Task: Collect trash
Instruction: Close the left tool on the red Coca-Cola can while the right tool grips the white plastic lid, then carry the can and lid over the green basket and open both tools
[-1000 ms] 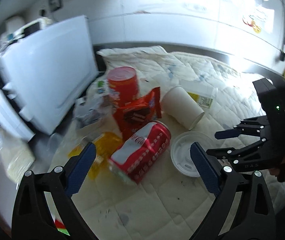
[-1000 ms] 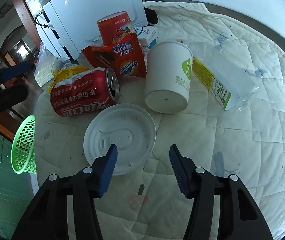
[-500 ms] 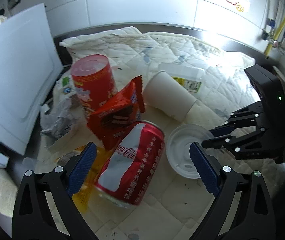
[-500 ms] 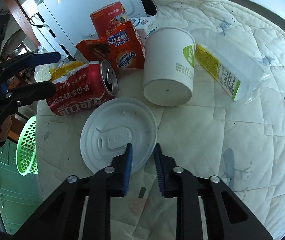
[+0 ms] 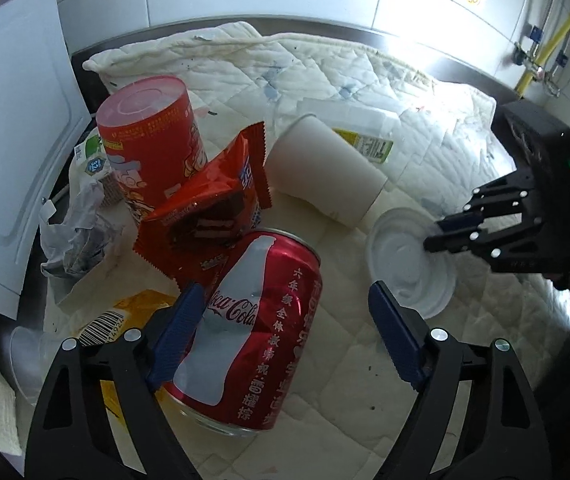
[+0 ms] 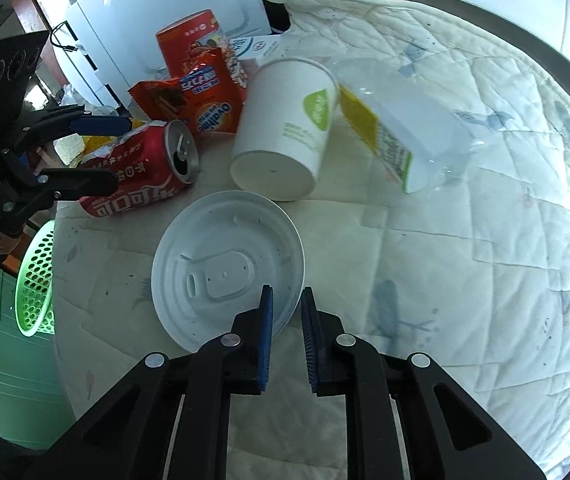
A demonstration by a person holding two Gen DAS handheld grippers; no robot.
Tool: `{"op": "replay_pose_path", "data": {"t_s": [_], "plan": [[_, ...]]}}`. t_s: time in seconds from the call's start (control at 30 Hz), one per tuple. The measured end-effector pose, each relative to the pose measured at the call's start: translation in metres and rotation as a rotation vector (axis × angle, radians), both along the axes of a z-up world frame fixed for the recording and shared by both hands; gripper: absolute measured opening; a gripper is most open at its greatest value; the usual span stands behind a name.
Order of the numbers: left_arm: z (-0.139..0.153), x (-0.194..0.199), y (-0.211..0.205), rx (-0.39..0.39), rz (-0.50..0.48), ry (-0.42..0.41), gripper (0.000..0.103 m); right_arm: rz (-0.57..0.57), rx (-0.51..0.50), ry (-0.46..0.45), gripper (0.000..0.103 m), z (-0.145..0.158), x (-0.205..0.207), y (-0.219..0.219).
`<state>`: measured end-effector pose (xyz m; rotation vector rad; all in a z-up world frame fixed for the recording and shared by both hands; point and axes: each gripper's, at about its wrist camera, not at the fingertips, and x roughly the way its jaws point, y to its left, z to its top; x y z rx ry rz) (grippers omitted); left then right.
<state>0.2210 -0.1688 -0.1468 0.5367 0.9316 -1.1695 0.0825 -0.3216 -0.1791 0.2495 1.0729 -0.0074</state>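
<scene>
My right hand-held gripper has its fingers nearly together on the near rim of the thin white plastic lid, so I judge I should pinch that rim firmly and lift slowly, since such a light, flexible disc could bend or slip out. My left hand-held gripper is spread wide around the smooth red soda can lying on its side between the fingers, not yet squeezed; the quilted cloth beneath looks soft.
</scene>
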Motion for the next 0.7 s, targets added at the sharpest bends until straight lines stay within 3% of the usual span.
{"op": "replay_pose_path", "data": {"t_s": [0.33,0.43,0.57,0.7], "plan": [[-0.016,0.002,0.0,0.085,0.014,-0.042,0.082,-0.013,0.024,-0.002,0.017,-0.003,0.003,0.0],[-0.018,0.002,-0.001,0.095,0.047,-0.067,0.074,-0.025,0.04,-0.005,0.02,-0.005,0.005,-0.001],[-0.015,-0.004,0.001,0.094,0.096,-0.082,0.071,-0.029,0.051,-0.016,0.022,-0.006,0.008,-0.001],[-0.012,-0.019,0.008,0.084,0.156,-0.088,0.071,-0.03,0.059,-0.028,0.012,-0.005,0.006,0.0]]}}
